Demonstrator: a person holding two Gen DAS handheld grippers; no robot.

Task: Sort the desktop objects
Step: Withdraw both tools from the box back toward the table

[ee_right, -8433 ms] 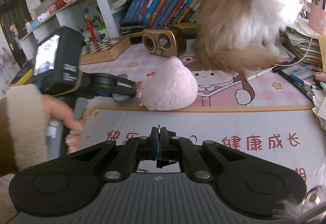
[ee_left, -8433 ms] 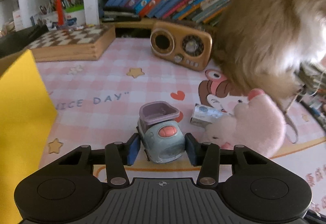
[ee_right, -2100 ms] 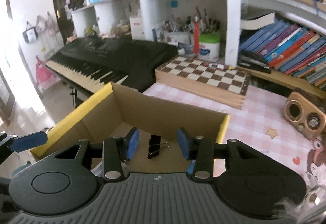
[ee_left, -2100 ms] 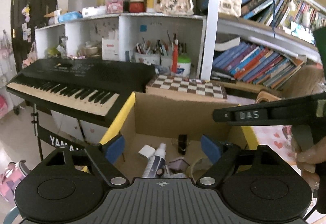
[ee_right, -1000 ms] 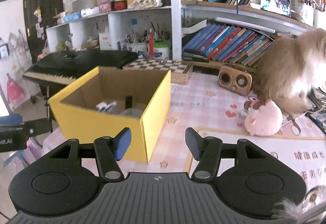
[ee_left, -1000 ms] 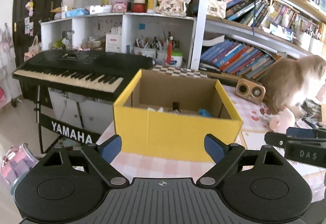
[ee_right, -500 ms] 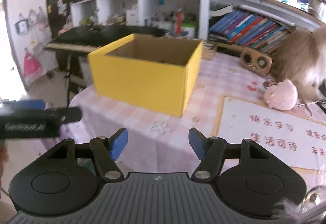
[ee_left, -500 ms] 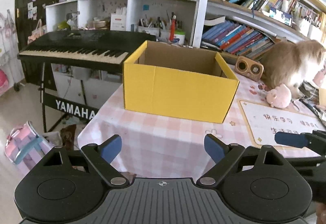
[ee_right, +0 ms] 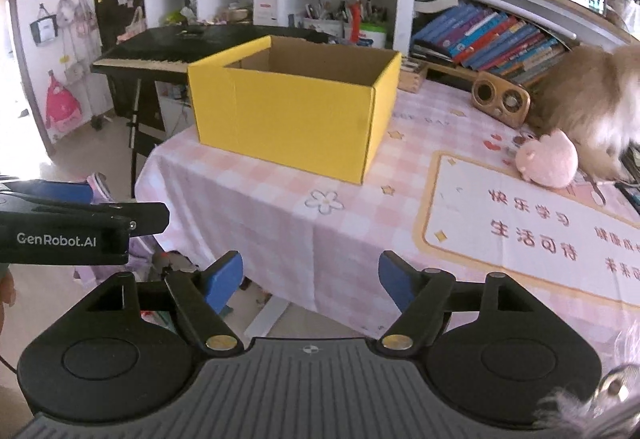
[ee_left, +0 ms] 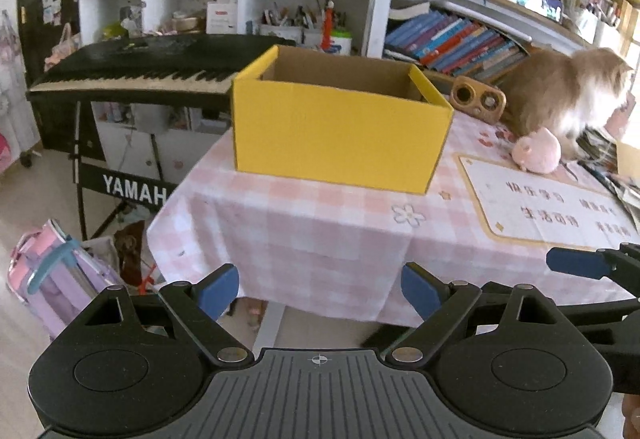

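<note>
An open yellow cardboard box (ee_left: 336, 131) (ee_right: 288, 119) stands near the left edge of the pink checked table (ee_left: 304, 235) (ee_right: 288, 223); its inside is hidden from here. A pink plush toy (ee_left: 538, 156) (ee_right: 547, 158) lies further right, beside a fluffy cat (ee_left: 560, 91) (ee_right: 588, 95). My left gripper (ee_left: 319, 289) is open and empty, held off the table's near edge. My right gripper (ee_right: 311, 281) is also off that edge, its jaws opening with nothing between them. Each gripper shows at the side of the other's view.
A wooden radio (ee_left: 478, 101) (ee_right: 502, 99) stands behind the box. A printed mat (ee_left: 548, 207) (ee_right: 532, 231) covers the table's right part. A black keyboard (ee_left: 132, 71) stands left of the table, bookshelves (ee_left: 452, 39) behind. A pink bag (ee_left: 52, 279) lies on the floor.
Both grippers have drawn back and down from the box, past the table's near edge. The right gripper's jaws have widened. The left gripper's jaws stay as wide as before.
</note>
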